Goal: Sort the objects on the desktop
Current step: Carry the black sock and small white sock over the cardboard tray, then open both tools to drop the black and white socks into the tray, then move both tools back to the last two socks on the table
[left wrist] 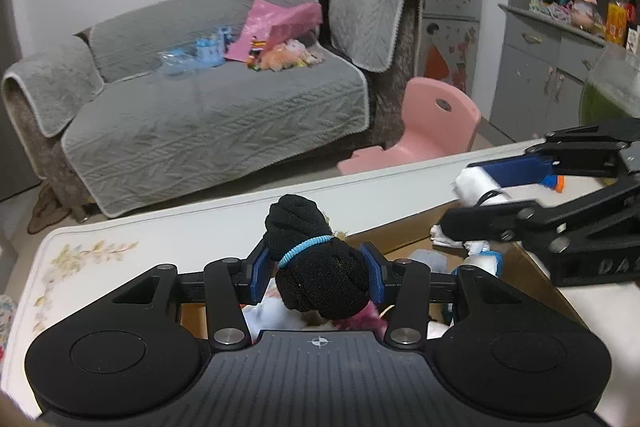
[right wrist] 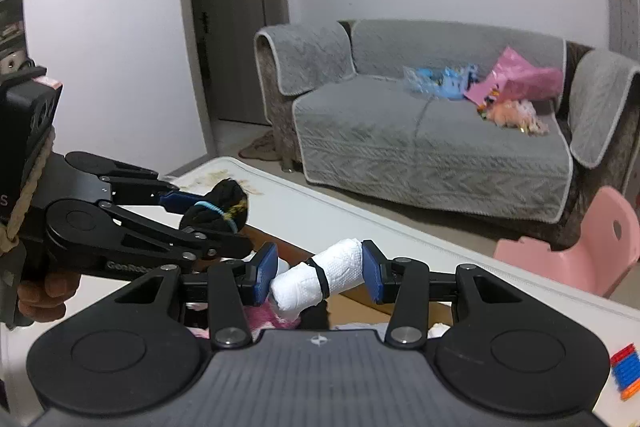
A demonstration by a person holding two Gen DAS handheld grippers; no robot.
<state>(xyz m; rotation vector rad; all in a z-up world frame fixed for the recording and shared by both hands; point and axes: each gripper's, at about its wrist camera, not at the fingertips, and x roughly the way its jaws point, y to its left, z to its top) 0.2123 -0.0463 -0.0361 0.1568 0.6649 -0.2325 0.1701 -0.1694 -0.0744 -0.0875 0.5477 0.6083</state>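
My left gripper [left wrist: 318, 273] is shut on a black rolled sock bundle [left wrist: 312, 227] tied with a blue band, its blue pads pressing both sides. It hangs over an open cardboard box [left wrist: 532, 279] on the white table [left wrist: 120, 251]. My right gripper [right wrist: 320, 277] is shut on a white rolled cloth [right wrist: 340, 267] bound with a black band, also above the box [right wrist: 352, 303]. In the right wrist view the left gripper [right wrist: 216, 219] with the black bundle [right wrist: 224, 207] is close at the left. The left wrist view has the right gripper [left wrist: 484, 193] with the white roll [left wrist: 476, 183] at the right.
The box holds several soft items, white and pink [left wrist: 360, 321]. Coloured blocks [right wrist: 626, 371] lie on the table at the right. A pink chair [right wrist: 580, 255] and a grey sofa [left wrist: 208, 115] stand beyond the table's far edge. A hand [right wrist: 44, 295] grips the left tool.
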